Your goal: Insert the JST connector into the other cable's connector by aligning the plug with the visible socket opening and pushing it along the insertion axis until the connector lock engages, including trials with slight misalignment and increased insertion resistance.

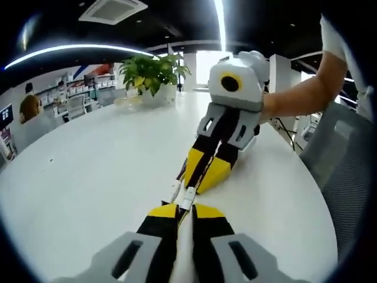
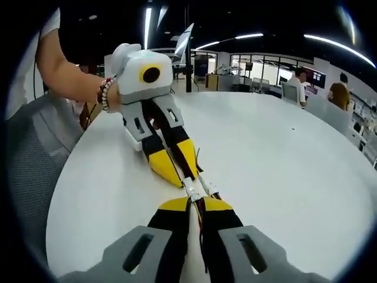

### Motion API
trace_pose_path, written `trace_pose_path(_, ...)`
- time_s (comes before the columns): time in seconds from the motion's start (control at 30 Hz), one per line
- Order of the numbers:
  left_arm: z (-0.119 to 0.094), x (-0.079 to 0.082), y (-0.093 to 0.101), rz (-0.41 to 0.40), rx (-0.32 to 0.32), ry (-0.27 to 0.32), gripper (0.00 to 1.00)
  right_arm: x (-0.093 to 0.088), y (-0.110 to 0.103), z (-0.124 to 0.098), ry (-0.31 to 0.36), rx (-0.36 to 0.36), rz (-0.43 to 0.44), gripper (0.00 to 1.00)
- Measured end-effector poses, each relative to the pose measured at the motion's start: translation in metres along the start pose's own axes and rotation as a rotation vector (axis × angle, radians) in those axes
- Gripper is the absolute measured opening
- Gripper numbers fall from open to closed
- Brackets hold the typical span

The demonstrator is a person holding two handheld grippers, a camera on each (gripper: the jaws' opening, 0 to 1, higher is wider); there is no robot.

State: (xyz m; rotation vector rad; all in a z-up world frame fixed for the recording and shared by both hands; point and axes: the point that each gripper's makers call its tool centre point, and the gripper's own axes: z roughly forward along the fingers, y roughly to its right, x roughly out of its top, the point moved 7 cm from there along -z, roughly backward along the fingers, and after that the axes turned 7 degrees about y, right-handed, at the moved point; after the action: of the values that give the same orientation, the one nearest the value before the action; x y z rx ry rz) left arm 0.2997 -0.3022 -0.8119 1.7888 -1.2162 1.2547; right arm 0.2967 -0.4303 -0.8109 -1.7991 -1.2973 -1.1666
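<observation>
Both pairs of fingers are pinched together, tip to tip over the white surface point(image 1: 88, 177): the left gripper point(image 1: 185, 211) is clamped on a small white JST connector point(image 1: 187, 200), and facing it at about twelve o'clock the right gripper point(image 1: 202, 177) is clamped on the other cable's connector point(image 1: 175, 190). In the right gripper view the same meeting shows from the far side, the right gripper point(image 2: 196, 203) nipping its connector with red and dark wires point(image 2: 201, 221) running back between the fingers, the left gripper point(image 2: 179, 171) opposite with its white plug point(image 2: 191, 190) just beyond the yellow tips. The two housings look touching or partly mated; whether the lock has caught I cannot tell. My reading is that insertion is in hand, and the next move calls for a straight push along the shared line, keeping the housings square. A potted plant point(image 1: 152, 73) stands far off at eleven o'clock.
</observation>
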Motion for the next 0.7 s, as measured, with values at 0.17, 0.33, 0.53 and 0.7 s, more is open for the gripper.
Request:
trace_pose_path(0.17,0.000,-0.001,0.000,-0.016,0.000,0.009,0.02,0.001,0.000,-0.001,0.004,-0.004,0.005,0.04)
trace_pose_path(0.33,-0.002,-0.001,-0.001,-0.027,-0.005,0.013,0.04,0.000,-0.001,-0.002,0.003,0.002,0.016,0.04)
trace_pose_path(0.53,-0.007,0.005,0.002,-0.048,-0.006,0.046,0.05,0.003,-0.001,-0.007,0.017,-0.003,0.033,0.04)
trace_pose_path(0.7,-0.012,0.012,0.002,-0.062,0.003,0.070,0.08,0.009,0.001,-0.014,0.043,-0.019,0.055,0.01)
